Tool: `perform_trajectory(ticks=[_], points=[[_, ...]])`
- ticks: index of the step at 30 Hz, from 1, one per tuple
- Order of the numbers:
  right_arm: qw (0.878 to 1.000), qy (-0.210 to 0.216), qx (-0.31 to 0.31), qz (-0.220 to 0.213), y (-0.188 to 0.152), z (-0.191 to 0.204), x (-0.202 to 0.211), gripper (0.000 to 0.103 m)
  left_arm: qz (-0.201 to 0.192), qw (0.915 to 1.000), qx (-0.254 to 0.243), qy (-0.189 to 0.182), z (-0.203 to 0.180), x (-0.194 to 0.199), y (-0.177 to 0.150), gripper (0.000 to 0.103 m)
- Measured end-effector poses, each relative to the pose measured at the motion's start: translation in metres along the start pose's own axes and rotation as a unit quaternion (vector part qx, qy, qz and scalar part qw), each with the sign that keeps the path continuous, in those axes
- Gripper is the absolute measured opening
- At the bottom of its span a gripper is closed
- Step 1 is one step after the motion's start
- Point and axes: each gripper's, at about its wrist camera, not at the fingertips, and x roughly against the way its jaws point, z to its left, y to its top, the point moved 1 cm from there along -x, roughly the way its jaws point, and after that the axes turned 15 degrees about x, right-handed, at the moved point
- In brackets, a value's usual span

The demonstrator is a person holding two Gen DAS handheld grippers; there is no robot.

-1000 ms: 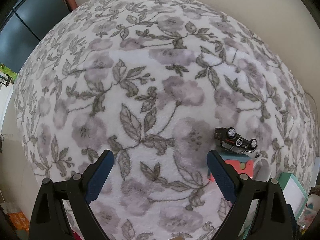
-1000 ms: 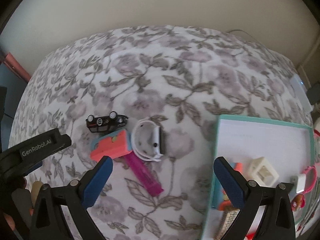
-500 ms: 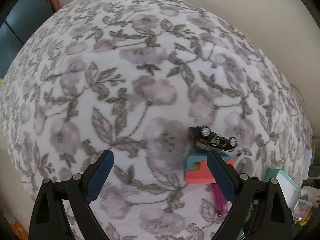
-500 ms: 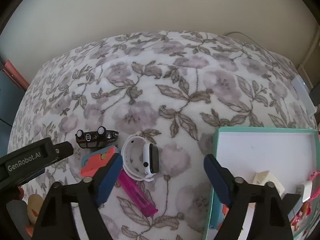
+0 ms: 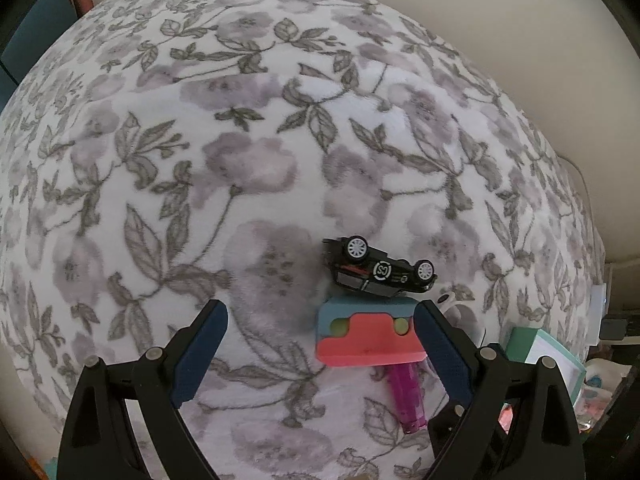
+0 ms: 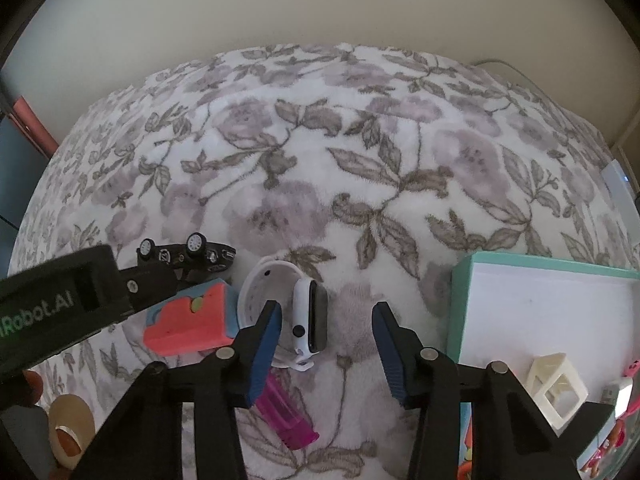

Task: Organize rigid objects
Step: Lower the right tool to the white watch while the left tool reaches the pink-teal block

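On the floral blanket lie a white smartwatch (image 6: 308,320), a red-and-blue block (image 6: 192,324), an upside-down black toy car (image 6: 188,250) and a magenta stick (image 6: 286,420). My right gripper (image 6: 326,344) points down over the watch. Its jaws are closing, with the watch face between them, nearer the left pad and untouched. My left gripper (image 5: 320,350) is open. The block (image 5: 368,340) lies between its fingers, close to the right finger (image 5: 440,352). The car (image 5: 378,270) lies just beyond the block. The magenta stick (image 5: 408,400) pokes out from under it.
A teal-rimmed white tray (image 6: 464,300) sits at the right and holds a white frame cube (image 6: 556,392) and small pink items. A beige tape roll (image 6: 72,428) lies at the lower left. A wall runs behind the blanket.
The right gripper's jaws have narrowed a lot and it has sunk toward the watch. The left gripper has moved toward the block and car, so the block now lies between its fingers.
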Motion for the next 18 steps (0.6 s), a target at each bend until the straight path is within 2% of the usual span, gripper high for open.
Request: perform_trajectory(ticks=[9,18], points=[[1.000,-0.003,-0.007,0.006,-0.004,-0.006,-0.005,0.045,0.020,0.9996,-0.013,-0.014,-0.014,-0.015,-0.006,0.094],[1.000,-0.007,-0.007,0.005,-0.003,-0.009,0.000,0.028,0.023,0.9993,-0.021,-0.021,-0.018,-0.012,-0.012,0.094]])
